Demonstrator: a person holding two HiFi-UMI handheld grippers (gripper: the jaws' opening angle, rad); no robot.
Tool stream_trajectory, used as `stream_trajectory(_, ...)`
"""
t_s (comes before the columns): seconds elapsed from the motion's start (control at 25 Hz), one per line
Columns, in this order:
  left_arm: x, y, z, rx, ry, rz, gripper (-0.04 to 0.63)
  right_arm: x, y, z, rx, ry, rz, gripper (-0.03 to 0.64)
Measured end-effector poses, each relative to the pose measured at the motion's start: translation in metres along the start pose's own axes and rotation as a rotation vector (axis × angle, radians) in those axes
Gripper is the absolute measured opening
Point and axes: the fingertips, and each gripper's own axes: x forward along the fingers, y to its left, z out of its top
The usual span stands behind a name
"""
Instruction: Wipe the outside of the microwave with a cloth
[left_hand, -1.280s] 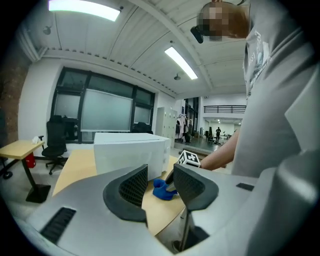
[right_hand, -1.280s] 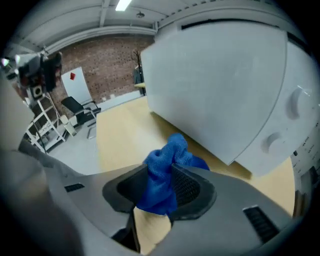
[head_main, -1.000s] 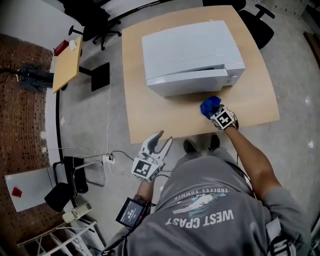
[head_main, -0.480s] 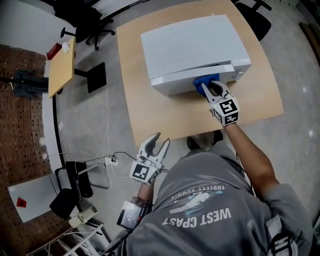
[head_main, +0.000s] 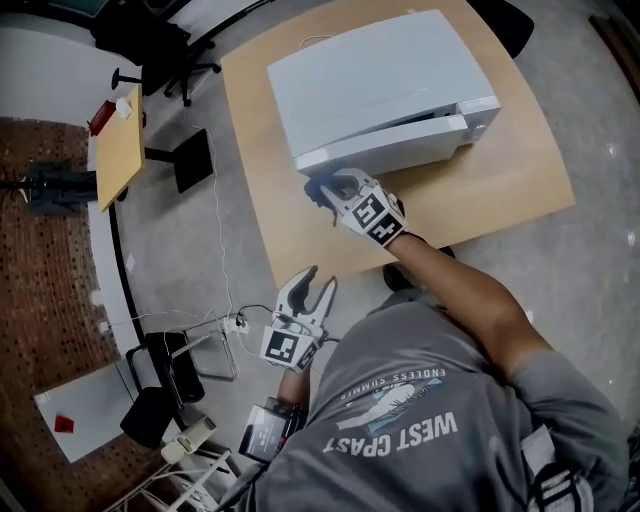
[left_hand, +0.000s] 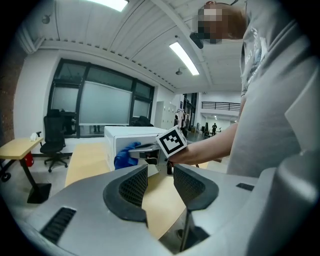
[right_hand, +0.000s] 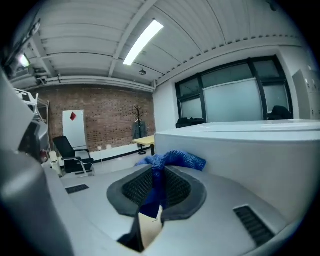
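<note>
The white microwave sits on a light wooden table. My right gripper is shut on a blue cloth and holds it against the front left corner of the microwave. In the right gripper view the cloth bunches out between the pads, beside the microwave's wall. My left gripper hangs open and holds nothing, off the table's near edge. Past the open left gripper, the left gripper view shows the cloth pressed on the microwave.
A small side table and black office chairs stand to the left on the floor. A cable and power strip lie near a black chair. The person's body fills the lower part of the head view.
My right gripper lifted the cloth off the table to the microwave's front, then swept it leftward to the front left corner. The left gripper stayed nearly still.
</note>
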Motion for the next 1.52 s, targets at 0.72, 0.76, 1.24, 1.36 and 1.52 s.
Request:
stream_trajectory(0.72, 0.021, -0.004, 0.000, 0.020, 0.025, -0.069, 0.175, -0.091, -0.096, -0.067, 0.184, 0.069, -0.227, 0.061)
stream_trajectory(0.76, 0.018, -0.003, 0.001, 0.021, 0.034, -0.059, 0.175, -0.061, -0.074, -0.063, 0.184, 0.076, -0.164, 0.061)
stream_trajectory(1.24, 0.015, 0.004, -0.013, 0.025, 0.061, -0.054, 0.175, -0.084, -0.103, -0.077, 0.314, 0.006, -0.215, 0.060)
stream_trajectory(1.36, 0.029, -0.001, -0.006, 0.033, 0.047, -0.094, 0.175, -0.169, -0.164, -0.072, 0.371, -0.076, -0.419, 0.060)
stream_trajectory(1.52, 0.038, -0.001, -0.004, 0.047, 0.040, -0.135, 0.175, -0.244, -0.215, -0.055, 0.423, -0.180, -0.631, 0.060)
